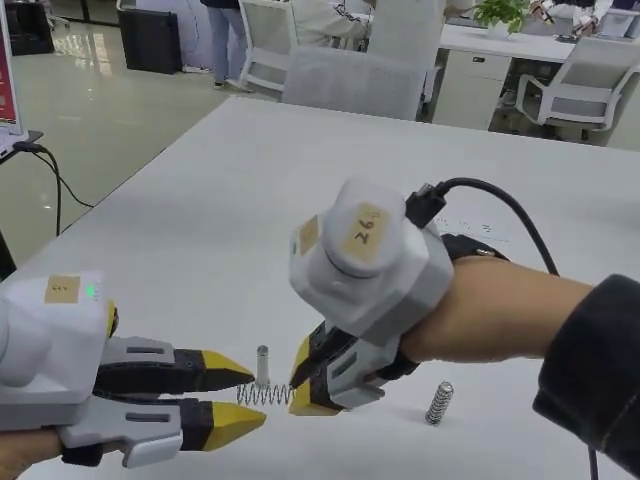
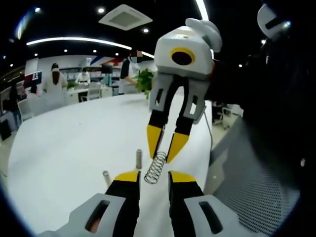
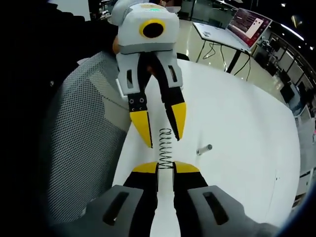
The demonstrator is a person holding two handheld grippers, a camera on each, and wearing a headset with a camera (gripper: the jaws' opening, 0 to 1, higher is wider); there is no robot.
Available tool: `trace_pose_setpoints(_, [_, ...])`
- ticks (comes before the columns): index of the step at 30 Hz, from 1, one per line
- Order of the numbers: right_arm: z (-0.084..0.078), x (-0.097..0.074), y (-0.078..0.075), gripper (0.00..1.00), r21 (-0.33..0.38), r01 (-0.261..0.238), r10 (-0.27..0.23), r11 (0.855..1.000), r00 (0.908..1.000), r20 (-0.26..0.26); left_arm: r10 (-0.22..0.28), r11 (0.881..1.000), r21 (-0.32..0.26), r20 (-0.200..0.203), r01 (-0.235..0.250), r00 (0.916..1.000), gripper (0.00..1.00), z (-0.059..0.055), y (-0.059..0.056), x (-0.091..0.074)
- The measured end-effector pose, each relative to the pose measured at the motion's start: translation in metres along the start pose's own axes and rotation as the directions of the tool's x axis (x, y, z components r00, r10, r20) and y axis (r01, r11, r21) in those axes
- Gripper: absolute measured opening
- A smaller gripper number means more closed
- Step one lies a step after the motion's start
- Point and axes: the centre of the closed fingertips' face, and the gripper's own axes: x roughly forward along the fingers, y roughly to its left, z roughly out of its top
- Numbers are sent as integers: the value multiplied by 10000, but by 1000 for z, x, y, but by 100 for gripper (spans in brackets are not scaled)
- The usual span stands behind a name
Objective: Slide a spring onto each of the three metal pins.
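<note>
- Your right hand-held gripper [image 3: 166,168] pinches 1 end of the spring [image 3: 166,145]; your left hand-held gripper [image 2: 155,177] stands spread around the other end.
- The spring lies level between them, beside 1 bare upright pin [image 1: 263,362] on the worktop [image 1: 300,200].
- Its bright coils are thin and loose: a hard squeeze could bow it and flick it away.

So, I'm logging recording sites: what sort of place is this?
Probably an open-plan office: a long white table, a grey office chair behind it, further desks with a potted plant.
</note>
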Motion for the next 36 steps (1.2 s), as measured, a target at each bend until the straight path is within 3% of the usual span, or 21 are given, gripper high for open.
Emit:
trace_pose_setpoints(15, [1,0,0,8,-693,72,-69,9976,10000,53,-81,9999,-89,120,82,9999,5,0,-1,-1])
trace_pose_setpoints(25, [2,-2,-2,8,-523,218,-209,9984,9996,174,-355,9992,-202,163,358,9992,3,1,-6,-2])
trace_pose_setpoints(36, [2,-1,0,11,-331,32,-22,9994,9996,282,-435,9989,-150,265,439,9987,2,3,-7,-2])
